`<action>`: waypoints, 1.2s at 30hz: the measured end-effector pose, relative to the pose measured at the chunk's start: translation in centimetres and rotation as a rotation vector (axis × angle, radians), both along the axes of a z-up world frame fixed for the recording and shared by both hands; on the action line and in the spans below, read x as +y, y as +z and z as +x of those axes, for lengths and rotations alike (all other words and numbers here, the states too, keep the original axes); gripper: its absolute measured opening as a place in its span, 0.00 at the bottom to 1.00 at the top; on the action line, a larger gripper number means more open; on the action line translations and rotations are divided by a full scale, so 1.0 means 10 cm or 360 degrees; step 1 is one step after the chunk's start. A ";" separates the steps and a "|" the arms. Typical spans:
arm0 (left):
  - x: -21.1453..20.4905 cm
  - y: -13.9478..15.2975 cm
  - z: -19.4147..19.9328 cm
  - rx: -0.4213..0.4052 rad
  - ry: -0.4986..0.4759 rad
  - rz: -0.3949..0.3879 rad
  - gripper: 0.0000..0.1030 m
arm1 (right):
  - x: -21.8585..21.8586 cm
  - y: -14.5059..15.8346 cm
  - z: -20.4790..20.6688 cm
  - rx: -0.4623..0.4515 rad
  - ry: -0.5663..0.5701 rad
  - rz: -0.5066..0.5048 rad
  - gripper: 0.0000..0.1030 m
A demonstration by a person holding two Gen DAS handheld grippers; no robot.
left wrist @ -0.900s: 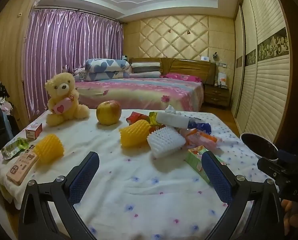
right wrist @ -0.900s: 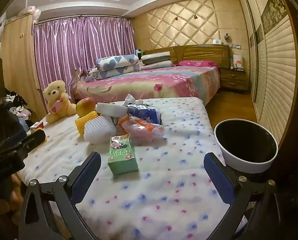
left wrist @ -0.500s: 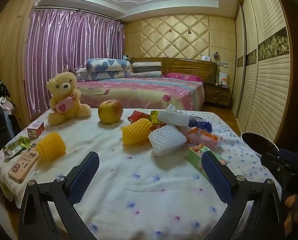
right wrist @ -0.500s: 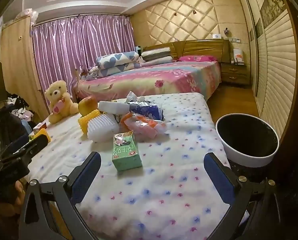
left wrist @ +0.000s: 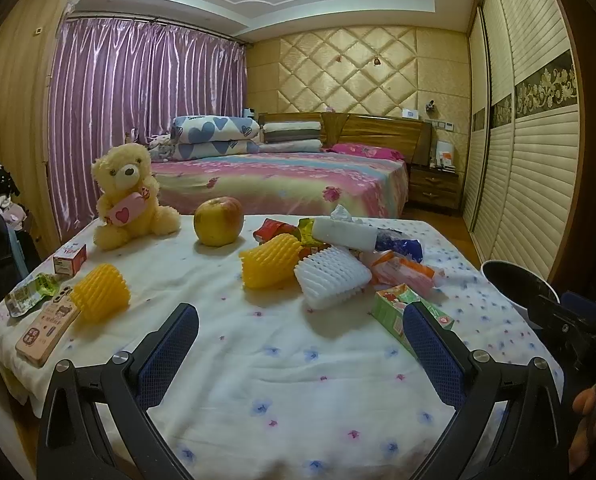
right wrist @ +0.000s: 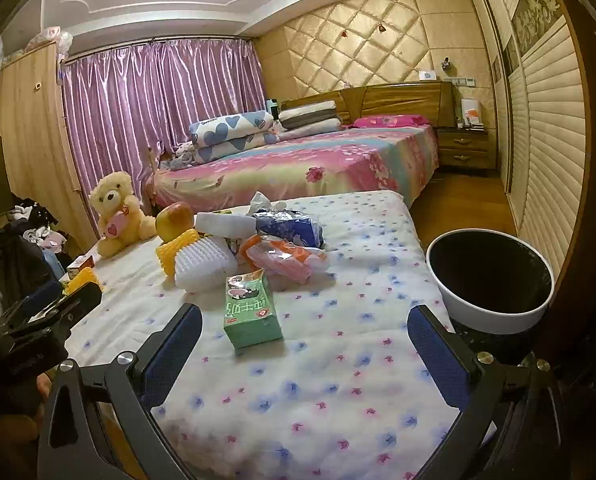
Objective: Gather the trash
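right wrist: green carton [right wrist: 252, 312] between open claw [right wrist: 304, 350] tips.

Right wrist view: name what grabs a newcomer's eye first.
The heap of wrappers and foam nets mid-table, with a green carton lying just before the open right gripper. Off the table's right edge stands the empty bin; at the far left corner sits a teddy bear.

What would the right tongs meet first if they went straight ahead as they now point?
Probably the green carton, lying on the cloth just ahead of the open right tongs, slightly left of centre. Depth is unclear.
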State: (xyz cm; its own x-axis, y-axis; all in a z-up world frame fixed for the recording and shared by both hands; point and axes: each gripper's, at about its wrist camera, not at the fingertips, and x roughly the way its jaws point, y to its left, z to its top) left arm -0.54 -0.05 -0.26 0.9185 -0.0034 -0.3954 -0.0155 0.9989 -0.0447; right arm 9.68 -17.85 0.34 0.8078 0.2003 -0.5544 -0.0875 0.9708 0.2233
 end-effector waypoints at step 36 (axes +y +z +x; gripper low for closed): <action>-0.02 -0.01 0.01 0.0014 -0.0003 -0.0002 0.99 | 0.04 0.03 0.01 0.0019 0.0041 0.0027 1.00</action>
